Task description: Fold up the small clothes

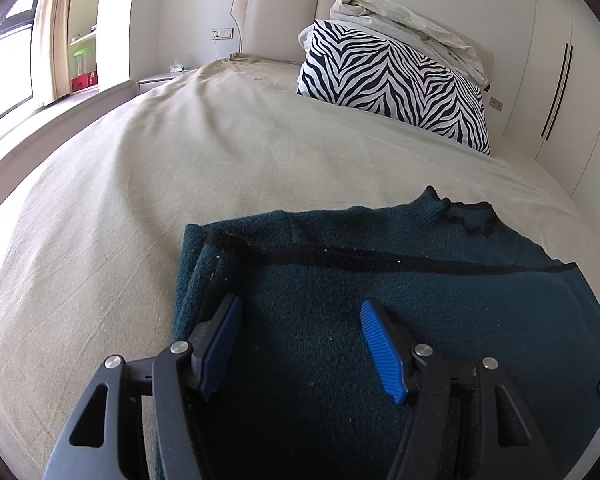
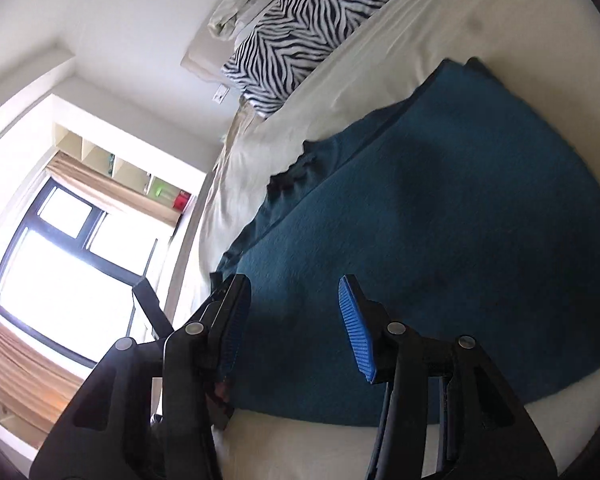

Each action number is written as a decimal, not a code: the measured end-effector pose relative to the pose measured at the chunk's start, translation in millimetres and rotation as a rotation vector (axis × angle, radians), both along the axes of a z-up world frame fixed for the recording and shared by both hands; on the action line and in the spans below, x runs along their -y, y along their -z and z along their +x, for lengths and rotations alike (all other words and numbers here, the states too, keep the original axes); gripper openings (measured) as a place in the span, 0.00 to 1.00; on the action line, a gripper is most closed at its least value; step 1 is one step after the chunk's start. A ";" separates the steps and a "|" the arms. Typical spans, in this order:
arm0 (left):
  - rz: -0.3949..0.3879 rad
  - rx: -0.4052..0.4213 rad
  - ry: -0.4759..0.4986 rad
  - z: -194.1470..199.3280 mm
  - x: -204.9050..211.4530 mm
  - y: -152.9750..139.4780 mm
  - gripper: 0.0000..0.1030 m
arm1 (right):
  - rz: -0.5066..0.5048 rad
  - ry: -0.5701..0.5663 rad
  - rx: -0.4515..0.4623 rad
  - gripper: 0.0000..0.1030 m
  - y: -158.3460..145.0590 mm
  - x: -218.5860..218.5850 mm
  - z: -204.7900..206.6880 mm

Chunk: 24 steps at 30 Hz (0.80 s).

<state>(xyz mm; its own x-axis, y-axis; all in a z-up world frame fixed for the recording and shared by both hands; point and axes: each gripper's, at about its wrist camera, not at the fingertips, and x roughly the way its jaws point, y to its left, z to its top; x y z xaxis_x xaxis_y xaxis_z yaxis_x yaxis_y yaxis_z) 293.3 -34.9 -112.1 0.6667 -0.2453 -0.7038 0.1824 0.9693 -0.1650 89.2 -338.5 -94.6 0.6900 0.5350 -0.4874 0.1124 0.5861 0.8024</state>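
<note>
A dark teal knit sweater (image 1: 380, 280) lies flat on the beige bed sheet (image 1: 140, 200), its frilled black-edged collar (image 1: 468, 216) towards the far right. A black-trimmed part is folded across the body. My left gripper (image 1: 300, 304) hovers open over the sweater's left part, its blue pads wide apart with nothing pinched. In the right wrist view the same sweater (image 2: 440, 200) fills the middle. My right gripper (image 2: 294, 280) stands open above the sweater's near edge, and no cloth sits between its pads.
A zebra-print pillow (image 1: 392, 80) and a crumpled white duvet (image 1: 400, 20) lie at the head of the bed. A white wardrobe (image 1: 560, 80) stands on the right. A window (image 2: 60, 260) with curtains and wall shelves are to the left.
</note>
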 end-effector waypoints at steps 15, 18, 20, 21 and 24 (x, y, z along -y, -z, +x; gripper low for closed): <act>-0.179 -0.166 0.168 -128.9 36.9 8.9 0.53 | 0.012 0.333 -0.055 0.37 30.1 113.3 -98.0; -0.188 -0.185 0.135 -129.0 13.2 5.3 0.40 | 0.003 0.427 -0.067 0.39 22.8 138.1 -130.8; -0.225 -0.184 0.087 -132.4 -12.7 3.3 0.40 | 0.010 0.427 -0.056 0.41 13.7 138.7 -140.3; -0.238 -0.181 0.060 -134.3 -25.6 2.0 0.40 | 0.005 0.416 -0.045 0.42 8.5 135.1 -140.5; -0.259 -0.171 -0.026 -138.8 -61.6 -2.9 0.44 | 0.025 0.322 0.002 0.45 -11.1 120.2 -134.3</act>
